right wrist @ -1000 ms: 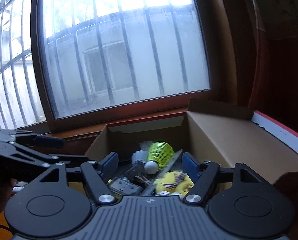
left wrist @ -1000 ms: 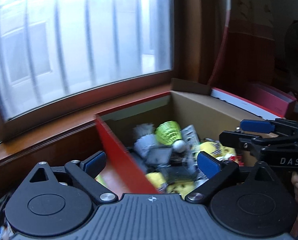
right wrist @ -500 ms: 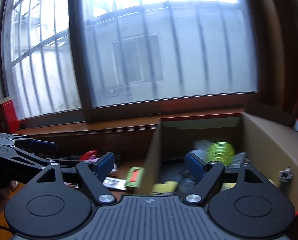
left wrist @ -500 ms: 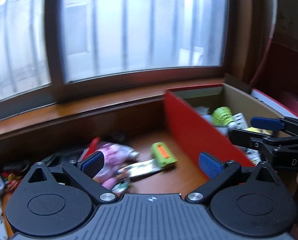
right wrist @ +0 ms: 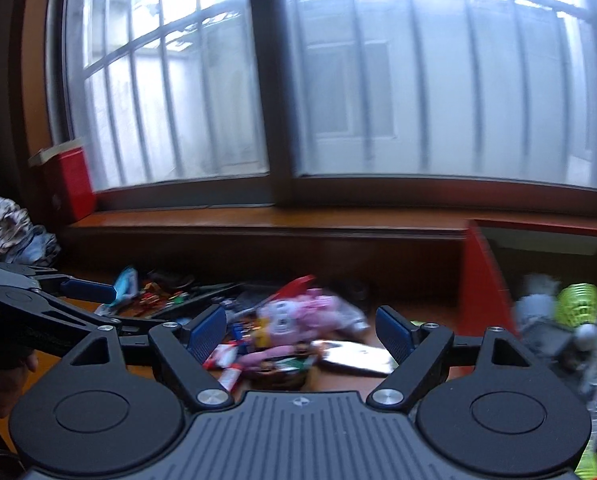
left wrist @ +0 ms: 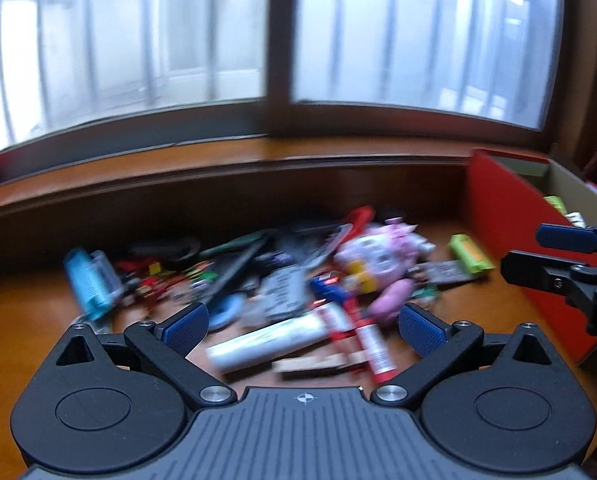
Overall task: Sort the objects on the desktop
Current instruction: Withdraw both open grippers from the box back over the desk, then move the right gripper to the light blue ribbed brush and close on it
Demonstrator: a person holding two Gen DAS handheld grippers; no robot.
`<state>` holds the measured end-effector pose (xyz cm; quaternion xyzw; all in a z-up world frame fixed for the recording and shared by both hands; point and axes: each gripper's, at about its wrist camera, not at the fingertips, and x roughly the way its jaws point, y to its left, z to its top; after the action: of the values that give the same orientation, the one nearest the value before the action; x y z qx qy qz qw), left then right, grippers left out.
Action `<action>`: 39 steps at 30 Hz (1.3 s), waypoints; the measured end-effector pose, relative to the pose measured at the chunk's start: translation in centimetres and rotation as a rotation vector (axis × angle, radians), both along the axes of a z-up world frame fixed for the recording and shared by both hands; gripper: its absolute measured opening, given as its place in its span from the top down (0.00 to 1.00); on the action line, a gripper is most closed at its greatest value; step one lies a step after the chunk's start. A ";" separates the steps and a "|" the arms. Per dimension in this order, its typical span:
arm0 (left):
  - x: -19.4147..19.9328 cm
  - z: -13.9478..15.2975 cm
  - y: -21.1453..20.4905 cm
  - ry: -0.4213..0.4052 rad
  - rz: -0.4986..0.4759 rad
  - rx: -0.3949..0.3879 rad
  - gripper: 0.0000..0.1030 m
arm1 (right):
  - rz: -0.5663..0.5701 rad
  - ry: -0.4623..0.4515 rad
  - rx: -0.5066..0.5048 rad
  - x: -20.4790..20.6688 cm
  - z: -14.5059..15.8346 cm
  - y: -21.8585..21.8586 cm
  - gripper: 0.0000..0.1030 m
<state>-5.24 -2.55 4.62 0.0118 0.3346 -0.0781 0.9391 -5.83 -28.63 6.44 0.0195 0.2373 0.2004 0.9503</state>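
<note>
A blurred heap of small objects lies on the wooden desk: a pink toy, a silver tube, a red-and-white tube, a blue case and a green box. A red cardboard box at the right holds a green shuttlecock and other items. My left gripper is open and empty above the heap's near edge. My right gripper is open and empty, over the heap beside the box; it shows in the left wrist view.
A barred window and a wooden sill run behind the desk. A small red box stands on the sill at far left, with crumpled cloth below it.
Both grippers have swung left, from over the red box to over the heap on the desk. Both stayed open and empty.
</note>
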 end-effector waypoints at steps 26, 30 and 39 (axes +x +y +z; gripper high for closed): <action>-0.5 -5.9 21.6 0.072 0.456 -0.071 0.01 | 0.489 0.239 -0.139 9.1 -5.3 32.6 0.51; 0.0 -6.4 22.5 0.057 0.488 -0.072 0.01 | 0.504 0.255 -0.175 11.2 -6.4 35.4 0.51; 0.4 -7.0 23.3 0.051 0.498 -0.114 0.01 | 0.519 0.257 -0.253 14.8 -9.1 40.2 0.50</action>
<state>-4.85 20.80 -2.34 -0.1256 0.3459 0.1365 0.9198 8.94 11.59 -2.65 -0.1348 0.3755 0.4011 0.8246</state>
